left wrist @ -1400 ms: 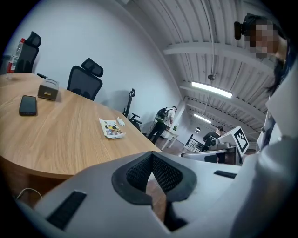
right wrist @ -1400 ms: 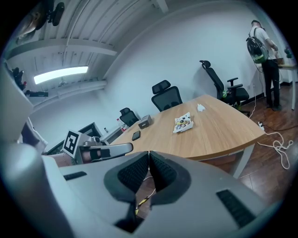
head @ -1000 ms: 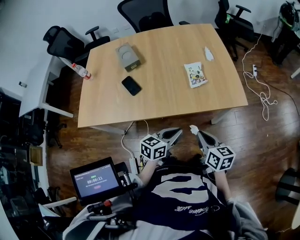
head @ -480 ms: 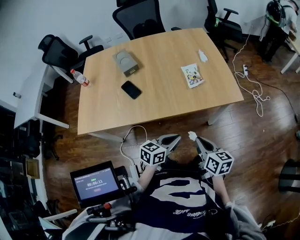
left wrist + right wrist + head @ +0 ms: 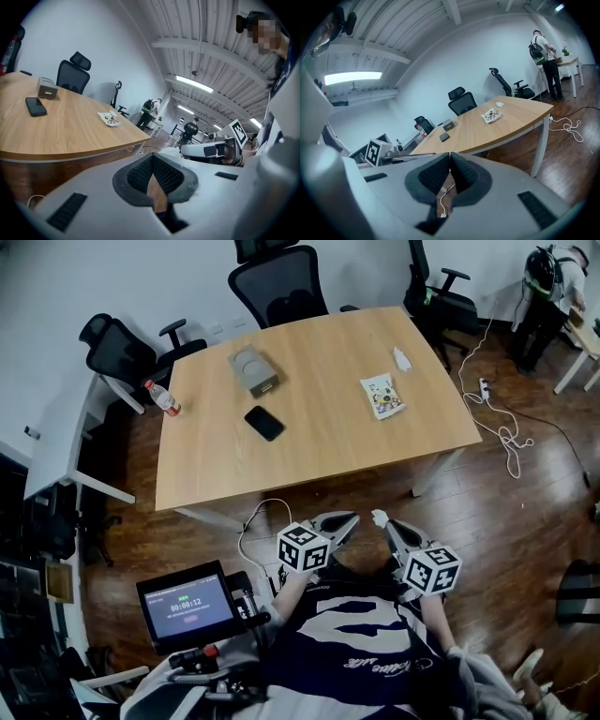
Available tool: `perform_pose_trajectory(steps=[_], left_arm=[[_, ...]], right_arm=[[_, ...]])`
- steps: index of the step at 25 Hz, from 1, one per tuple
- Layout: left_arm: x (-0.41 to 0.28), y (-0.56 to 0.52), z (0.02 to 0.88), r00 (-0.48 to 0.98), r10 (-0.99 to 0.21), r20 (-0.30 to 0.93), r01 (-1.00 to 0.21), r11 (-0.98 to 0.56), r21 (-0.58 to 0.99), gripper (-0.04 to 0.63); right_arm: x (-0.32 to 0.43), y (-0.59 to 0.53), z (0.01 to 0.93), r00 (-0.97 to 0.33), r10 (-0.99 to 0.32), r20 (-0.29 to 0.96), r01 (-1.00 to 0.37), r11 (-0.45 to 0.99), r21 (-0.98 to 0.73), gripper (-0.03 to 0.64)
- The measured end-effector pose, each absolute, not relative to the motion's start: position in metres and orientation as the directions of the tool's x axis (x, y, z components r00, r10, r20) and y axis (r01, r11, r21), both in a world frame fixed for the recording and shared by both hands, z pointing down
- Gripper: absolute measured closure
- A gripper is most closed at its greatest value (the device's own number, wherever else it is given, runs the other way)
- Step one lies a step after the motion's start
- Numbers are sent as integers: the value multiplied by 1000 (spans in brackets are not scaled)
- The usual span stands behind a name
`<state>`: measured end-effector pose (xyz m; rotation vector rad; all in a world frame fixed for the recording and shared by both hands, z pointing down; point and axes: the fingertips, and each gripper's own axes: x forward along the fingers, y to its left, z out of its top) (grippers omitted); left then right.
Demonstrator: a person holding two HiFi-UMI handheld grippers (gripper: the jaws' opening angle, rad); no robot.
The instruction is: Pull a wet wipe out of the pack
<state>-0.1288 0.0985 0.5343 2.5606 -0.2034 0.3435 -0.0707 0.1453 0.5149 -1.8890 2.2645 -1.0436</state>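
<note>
The wet wipe pack (image 5: 382, 396) lies on the right part of the wooden table (image 5: 309, 460), with a crumpled white wipe (image 5: 401, 359) beyond it. The pack (image 5: 108, 119) also shows in the left gripper view, and small and far in the right gripper view (image 5: 491, 115). Both grippers hang in front of my body, short of the table's near edge. My left gripper (image 5: 352, 517) is shut with nothing in it (image 5: 152, 158). The right gripper (image 5: 382, 520) has its jaws together (image 5: 449, 154), and a small white scrap (image 5: 379, 517) sits at its tip.
A black phone (image 5: 264, 423), a grey box (image 5: 254, 370) and a bottle (image 5: 161, 397) are on the table's left half. Office chairs (image 5: 281, 287) ring the far side. A screen on a stand (image 5: 186, 604) is at my left. Cables (image 5: 502, 432) lie on the floor at right.
The view has drifted as I move: the table now sits slightly lower and more to the left. Both grippers keep their pose before my body, jaws unchanged.
</note>
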Motion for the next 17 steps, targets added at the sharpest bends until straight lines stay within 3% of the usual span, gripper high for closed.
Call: perform_pose_trajectory(steps=[17], left_arm=[[-144, 87, 542, 953, -115, 279, -248, -827, 504, 594]], right_arm=[[-77, 139, 522, -283, -872, 400, -874, 62, -483, 611]])
